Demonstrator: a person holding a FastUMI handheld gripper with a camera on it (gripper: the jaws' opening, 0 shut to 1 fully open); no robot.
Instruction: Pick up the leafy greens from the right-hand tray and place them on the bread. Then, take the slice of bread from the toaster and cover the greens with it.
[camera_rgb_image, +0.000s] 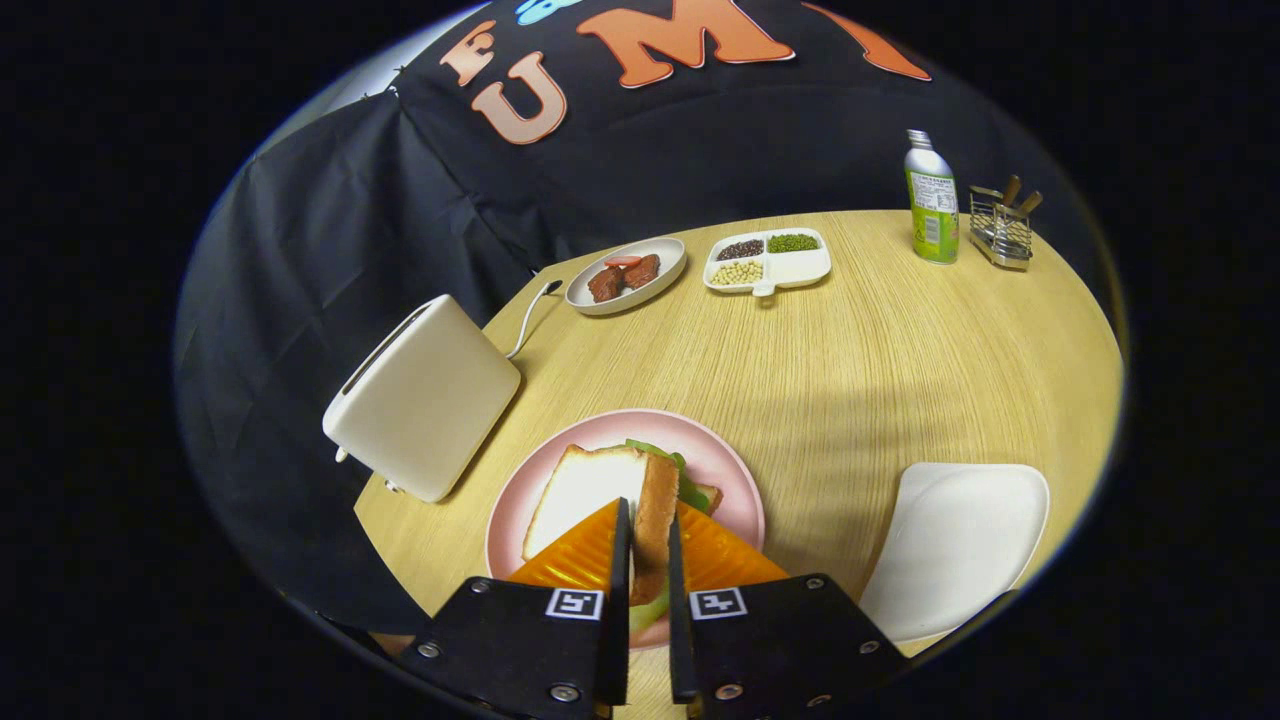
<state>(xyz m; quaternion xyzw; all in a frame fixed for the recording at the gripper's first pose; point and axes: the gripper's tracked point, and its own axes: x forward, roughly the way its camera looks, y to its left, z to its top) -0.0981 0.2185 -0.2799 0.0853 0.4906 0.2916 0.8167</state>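
Note:
My gripper (648, 516) is shut on a slice of bread (590, 488), with both fingers pressing its crust edge. The slice tilts, white face to the left, low over the pink plate (722, 452). Under it the leafy greens (690, 490) stick out on the right, lying on a lower bread slice (711, 494) whose corner shows. The white toaster (425, 395) stands beyond the plate to the left, near the table edge. The white tray (955, 540) to the right of the fingers holds nothing.
At the back of the round wooden table are an oval dish of meat pieces (627, 275), a divided dish of beans (768, 262), a green-and-white bottle (932, 200) and a wire rack (1000, 232). The toaster's cable (530, 310) runs behind it.

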